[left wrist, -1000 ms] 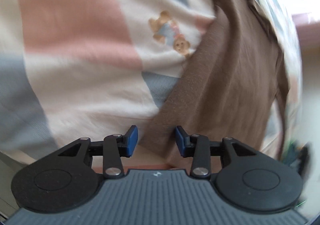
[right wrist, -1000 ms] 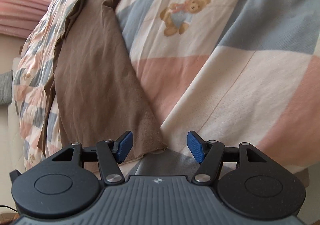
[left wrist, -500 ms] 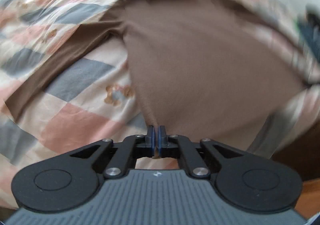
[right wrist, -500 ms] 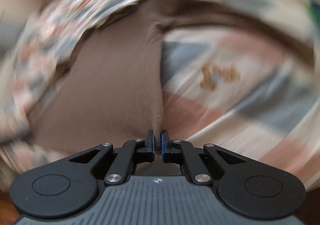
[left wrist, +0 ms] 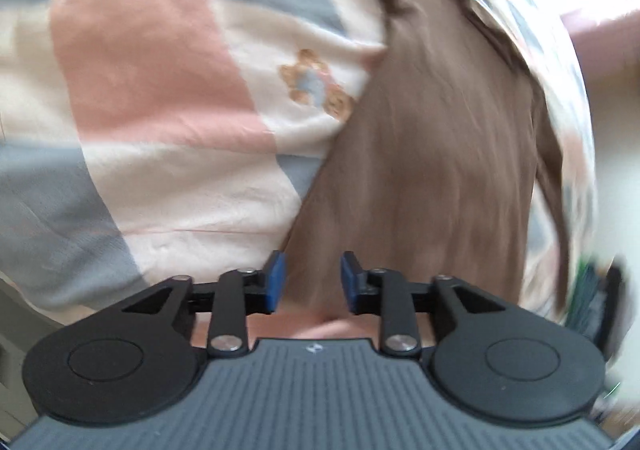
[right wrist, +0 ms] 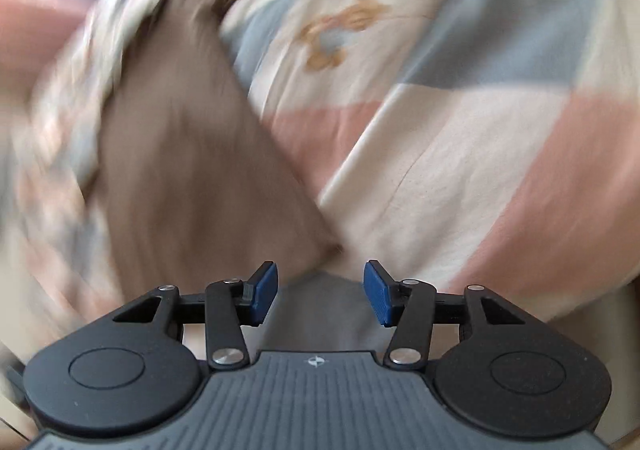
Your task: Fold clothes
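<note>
- Left wrist view: left gripper (left wrist: 311,282) points steeply down, jaws apart and opening; blue pads (left wrist: 276,281) clear of the fabric, nothing pinched between them.
- Brown garment (left wrist: 420,170) lies right under and ahead of that gap — a long strip running up and away to the top of the view, spread flat with light lengthwise wrinkles.
- Its left edge cuts diagonally across the checked bedspread (left wrist: 140,90), pink, grey and cream squares; a teddy-bear print (left wrist: 318,84) sits just beside that edge, nearly touching it.
- Right of the garment, a bunched ridge of the same bedspread curves along its far edge; beyond that it is blurred, can't tell what's there.
- Right wrist view: right gripper (right wrist: 320,292) also points down, jaws apart and opening, wider than the left; pads (right wrist: 378,296) grip nothing.
- The garment (right wrist: 192,178) ends in a corner just above the gap — close to the left pad, but touching or not I can't tell through the motion blur.
- Bare bedspread (right wrist: 460,170) fills the right side, with a bear print (right wrist: 340,34) up near the top; a grey square shows directly between the pads.
- Heavy blur on the left edge of this view.
</note>
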Demonstrator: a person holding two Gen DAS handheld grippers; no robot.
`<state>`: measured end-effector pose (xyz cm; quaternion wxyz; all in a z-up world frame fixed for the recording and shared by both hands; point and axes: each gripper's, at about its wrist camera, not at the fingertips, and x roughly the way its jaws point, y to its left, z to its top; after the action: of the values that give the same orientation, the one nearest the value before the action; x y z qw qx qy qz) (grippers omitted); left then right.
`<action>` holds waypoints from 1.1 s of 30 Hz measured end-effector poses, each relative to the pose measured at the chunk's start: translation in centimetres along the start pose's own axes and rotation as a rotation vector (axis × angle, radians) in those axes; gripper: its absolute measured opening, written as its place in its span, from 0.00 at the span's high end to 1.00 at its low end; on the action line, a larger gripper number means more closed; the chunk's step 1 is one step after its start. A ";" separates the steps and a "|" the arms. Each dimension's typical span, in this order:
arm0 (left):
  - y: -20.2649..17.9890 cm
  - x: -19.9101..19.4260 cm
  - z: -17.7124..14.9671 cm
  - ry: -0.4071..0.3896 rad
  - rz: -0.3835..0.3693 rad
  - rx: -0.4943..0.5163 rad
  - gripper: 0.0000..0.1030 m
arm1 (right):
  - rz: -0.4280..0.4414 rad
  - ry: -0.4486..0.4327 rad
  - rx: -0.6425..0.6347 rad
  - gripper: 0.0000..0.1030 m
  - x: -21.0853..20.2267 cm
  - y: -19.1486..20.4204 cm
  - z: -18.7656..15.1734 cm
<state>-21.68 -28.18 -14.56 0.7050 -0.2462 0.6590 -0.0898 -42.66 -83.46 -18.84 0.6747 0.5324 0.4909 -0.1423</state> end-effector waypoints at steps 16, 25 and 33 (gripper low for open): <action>-1.9 -3.2 0.1 -0.136 0.004 0.091 0.99 | 0.251 -0.190 0.251 0.94 0.8 -1.1 -0.3; -4.8 2.9 -2.4 -0.010 0.306 0.462 0.99 | -0.120 -0.151 -0.194 0.96 1.5 1.7 -2.3; -0.1 -0.5 -0.8 -0.052 0.143 0.176 0.71 | -0.006 -0.114 0.045 0.46 1.4 -1.0 -2.0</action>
<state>-22.52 -28.22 -14.12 0.7454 -0.1379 0.6459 -0.0906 -43.75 -81.72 -20.47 0.6889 0.5370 0.4501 -0.1856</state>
